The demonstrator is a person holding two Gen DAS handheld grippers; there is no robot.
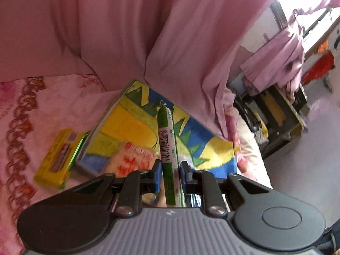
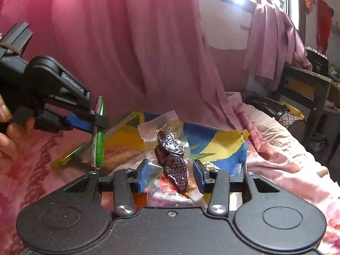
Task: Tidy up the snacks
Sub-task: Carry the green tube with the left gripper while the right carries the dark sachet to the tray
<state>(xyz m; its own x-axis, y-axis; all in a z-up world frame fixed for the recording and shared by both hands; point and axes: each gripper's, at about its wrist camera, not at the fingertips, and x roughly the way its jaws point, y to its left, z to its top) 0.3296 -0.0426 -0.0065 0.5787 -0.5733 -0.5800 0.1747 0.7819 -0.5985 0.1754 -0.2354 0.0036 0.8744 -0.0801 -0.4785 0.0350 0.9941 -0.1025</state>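
While the left gripper [image 1: 170, 170] clamps a slim green stick snack [image 1: 166, 148] between its blue pads, the stick runs straight out ahead of the jaws, over a yellow-and-blue box [image 1: 131, 127] on the pink bedspread [image 1: 31, 116]. The right gripper [image 2: 170, 170] pinches a clear packet of dark dried snack [image 2: 172, 155], which juts forward past its jaws. A yellow packet [image 1: 57, 159] lies left of the left jaws, beside the box.

Pink curtain [image 1: 119, 27] hangs behind a floral bedsheet [image 1: 25, 114]; a dark wooden table [image 2: 306, 85] stands at right.
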